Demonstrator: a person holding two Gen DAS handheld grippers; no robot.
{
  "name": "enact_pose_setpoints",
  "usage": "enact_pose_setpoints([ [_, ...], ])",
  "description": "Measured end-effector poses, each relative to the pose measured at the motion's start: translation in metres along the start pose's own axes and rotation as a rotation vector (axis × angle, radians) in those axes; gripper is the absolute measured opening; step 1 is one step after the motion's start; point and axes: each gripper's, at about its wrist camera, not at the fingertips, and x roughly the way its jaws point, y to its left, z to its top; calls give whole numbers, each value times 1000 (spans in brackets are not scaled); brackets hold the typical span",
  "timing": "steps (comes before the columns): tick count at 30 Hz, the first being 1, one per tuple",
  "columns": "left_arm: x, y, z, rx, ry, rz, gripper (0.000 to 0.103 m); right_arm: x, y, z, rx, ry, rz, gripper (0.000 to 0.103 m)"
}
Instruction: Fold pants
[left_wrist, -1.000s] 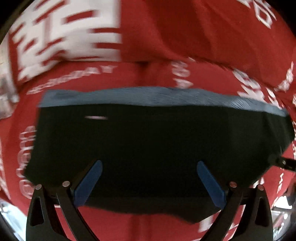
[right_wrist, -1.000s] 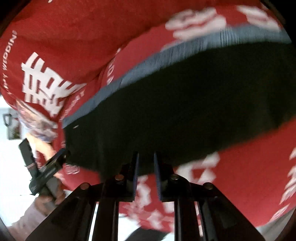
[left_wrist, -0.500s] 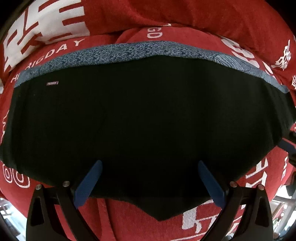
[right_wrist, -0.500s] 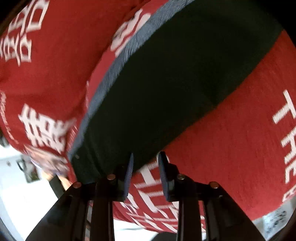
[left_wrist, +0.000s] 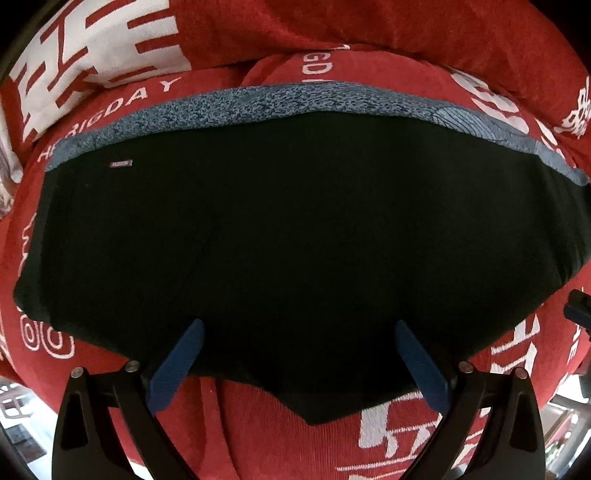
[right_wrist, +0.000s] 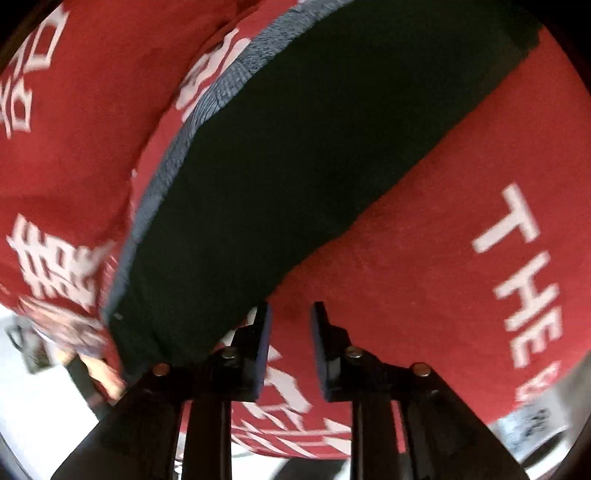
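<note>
Hovering over pants, your left tool gapes empty; right tool, part-open, empty, sits beside their side edge, waistband far.

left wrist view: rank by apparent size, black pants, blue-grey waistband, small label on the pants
1. Black pants, filling most of the frame.
2. Blue-grey waistband, a narrow strip along their far edge.
3. Small label, tiny, near the left end under the waistband.

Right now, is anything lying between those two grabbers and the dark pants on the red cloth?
Nothing visible does. The pants lie flat and uncovered on the red cloth. The left gripper hangs wide open right over them; the right gripper, slightly open and empty, sits just beside their edge.
</note>
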Motion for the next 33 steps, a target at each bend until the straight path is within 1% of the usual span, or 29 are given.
enact_pose_setpoints([
  [1, -2, -1, 1, 4, 3, 6, 103, -4, 2, -3, -22, 5, -21, 40],
  [2, -4, -3, 1, 6, 6, 7, 103, -5, 4, -5, -37, 9, -39, 46],
  [3, -6, -4, 2, 8, 10, 6, 103, -7, 6, -7, -54, 11, -54, 56],
  [4, -9, -6, 3, 11, 17, 3, 103, -9, 9, -10, -74, 11, -65, 57],
  [7, -15, -11, 3, 27, 26, 7, 103, -12, 14, -17, -112, 19, -80, 58],
  [13, -26, -26, 4, 55, 25, 17, 103, -6, 15, -19, -117, 52, -71, 59],
  [17, -33, -42, 3, 61, 20, -2, 103, -8, 16, -18, -130, 51, -74, 63],
  [21, -38, -61, 3, 86, 21, -19, 103, -11, 14, -18, -130, 50, -78, 64],
  [26, -47, -92, 10, 126, 5, -51, 103, -18, 2, -13, -99, 34, -68, 66],
  [33, -46, -137, 25, 165, -5, -71, 103, -33, -32, -4, -43, 8, -50, 66],
])
